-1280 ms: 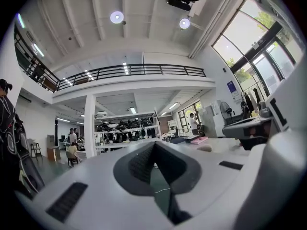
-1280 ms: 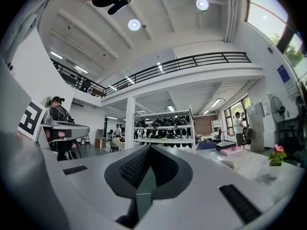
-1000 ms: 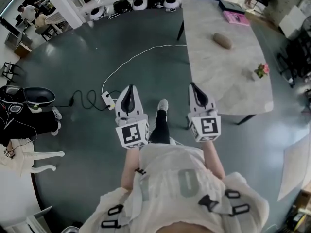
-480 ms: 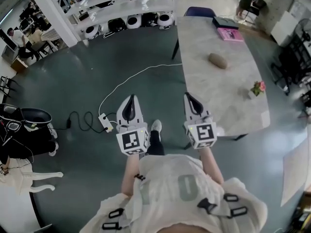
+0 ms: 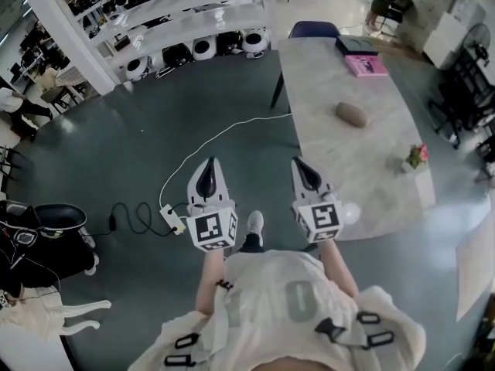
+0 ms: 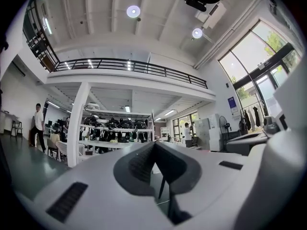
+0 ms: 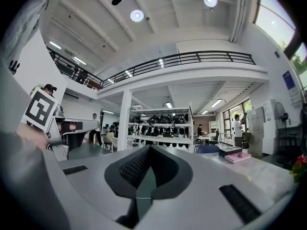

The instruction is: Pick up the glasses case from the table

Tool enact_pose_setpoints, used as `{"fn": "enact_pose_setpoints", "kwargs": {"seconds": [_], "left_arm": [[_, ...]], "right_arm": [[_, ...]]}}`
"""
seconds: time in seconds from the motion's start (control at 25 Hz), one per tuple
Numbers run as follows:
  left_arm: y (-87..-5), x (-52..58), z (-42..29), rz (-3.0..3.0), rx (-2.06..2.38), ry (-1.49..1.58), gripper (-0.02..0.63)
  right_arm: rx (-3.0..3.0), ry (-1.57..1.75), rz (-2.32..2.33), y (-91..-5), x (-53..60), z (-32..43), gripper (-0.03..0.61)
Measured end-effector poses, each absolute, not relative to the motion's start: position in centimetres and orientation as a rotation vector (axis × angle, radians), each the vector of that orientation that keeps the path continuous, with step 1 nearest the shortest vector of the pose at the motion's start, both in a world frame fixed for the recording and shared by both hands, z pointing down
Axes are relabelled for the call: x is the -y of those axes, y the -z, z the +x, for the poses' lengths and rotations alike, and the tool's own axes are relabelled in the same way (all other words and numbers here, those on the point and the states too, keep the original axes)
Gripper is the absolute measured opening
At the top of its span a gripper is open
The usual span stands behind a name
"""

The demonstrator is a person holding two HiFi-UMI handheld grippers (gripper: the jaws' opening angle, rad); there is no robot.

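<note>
The glasses case (image 5: pixel 351 114), a brown oval pouch, lies on the pale marble table (image 5: pixel 332 83) at the right of the head view. Both grippers are held level in front of the person, over the dark floor and short of the table. My left gripper (image 5: pixel 206 165) is shut and empty, its tips meeting (image 6: pixel 154 144). The right gripper (image 5: pixel 298 164) is shut and empty too (image 7: pixel 150 147), close to the table's near corner. The case is well ahead of it and to the right. Neither gripper view shows the case.
On the table's far end lie a pink book (image 5: pixel 366 66) and a dark box (image 5: pixel 356 45), with a small flower pot (image 5: pixel 416 158) at its right edge. A blue chair (image 5: pixel 313 30) stands beyond. A white cable (image 5: pixel 224 130) and power strip (image 5: pixel 172 219) cross the floor.
The person has walked forward, so the table and case now sit nearer and lower in the head view. Both grippers travelled along, still shut and side by side.
</note>
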State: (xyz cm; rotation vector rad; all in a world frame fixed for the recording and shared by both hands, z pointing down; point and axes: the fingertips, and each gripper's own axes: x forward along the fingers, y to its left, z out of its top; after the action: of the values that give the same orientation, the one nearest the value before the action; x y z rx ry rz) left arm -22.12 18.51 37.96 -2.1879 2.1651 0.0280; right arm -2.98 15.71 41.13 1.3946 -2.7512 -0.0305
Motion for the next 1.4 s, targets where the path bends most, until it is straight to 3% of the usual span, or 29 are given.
{"fn": "enact_pose_setpoints", "kwargs": {"seconds": [0.76,1.4], "left_arm": [[-38.9,-7.6,-23.6,-2.345,-2.038,-0.044,0.003],[-40.3,3.5,-31.1,-2.414,-2.028,-0.087,0.003]], "right_arm": [[2.741,0.051,1.435,-38.4,-8.4,-7.1,0.002],[2.693,0.072,1.494,-39.4,2.3,-14.0,0.002]]}}
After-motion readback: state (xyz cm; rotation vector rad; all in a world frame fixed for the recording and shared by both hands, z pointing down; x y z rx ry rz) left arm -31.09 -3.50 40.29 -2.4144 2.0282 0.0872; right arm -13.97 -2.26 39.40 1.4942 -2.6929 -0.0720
